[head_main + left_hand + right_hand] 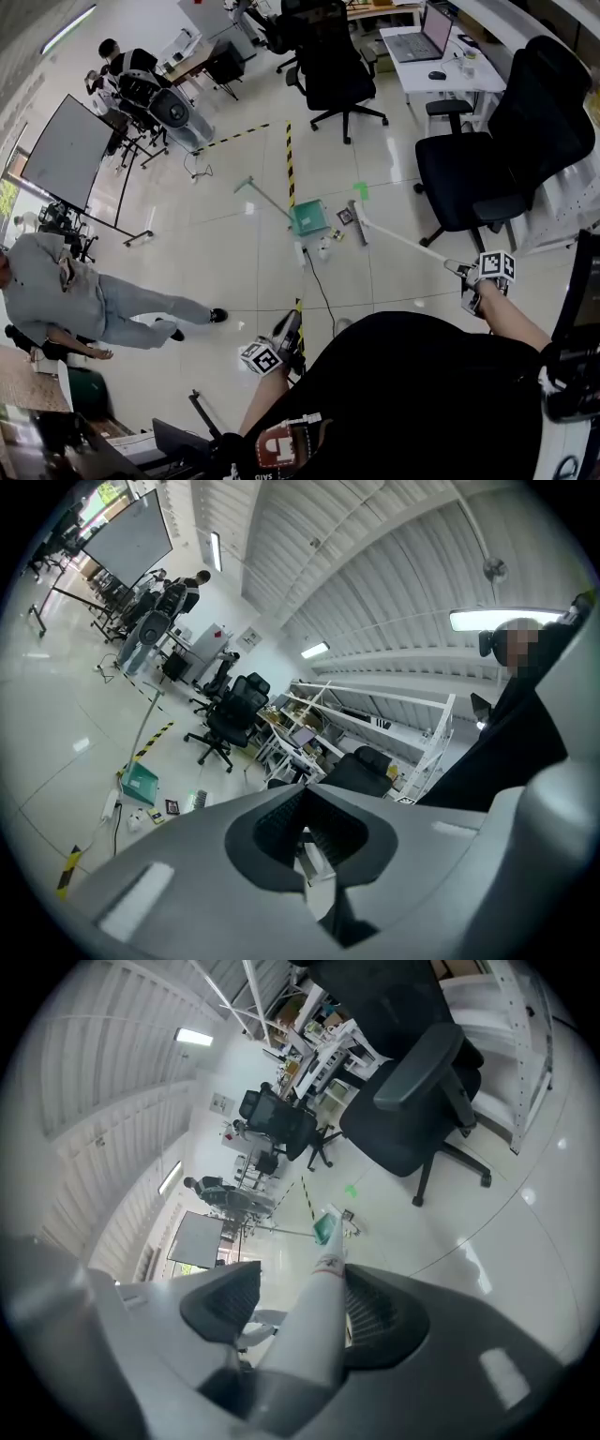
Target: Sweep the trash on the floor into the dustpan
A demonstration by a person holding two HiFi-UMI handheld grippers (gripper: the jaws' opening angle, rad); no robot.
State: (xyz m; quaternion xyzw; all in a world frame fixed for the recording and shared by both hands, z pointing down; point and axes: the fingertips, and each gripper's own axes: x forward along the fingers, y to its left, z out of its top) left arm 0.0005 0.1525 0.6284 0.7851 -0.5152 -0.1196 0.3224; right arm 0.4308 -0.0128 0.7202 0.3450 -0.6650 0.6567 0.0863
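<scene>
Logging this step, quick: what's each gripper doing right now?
Left gripper: closed, holding nothing.
Right gripper: closed on the broom handle.

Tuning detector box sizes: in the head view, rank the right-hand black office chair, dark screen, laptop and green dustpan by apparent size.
Largest: office chair, though nearest the camera
Then: dark screen
Then: laptop
Smallest: dustpan, by its pan alone

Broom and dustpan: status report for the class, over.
Right hand-held gripper shut on broom handle; left hand-held gripper shut, empty. Dustpan on floor, trash beside it. Cable runs nearby.
</scene>
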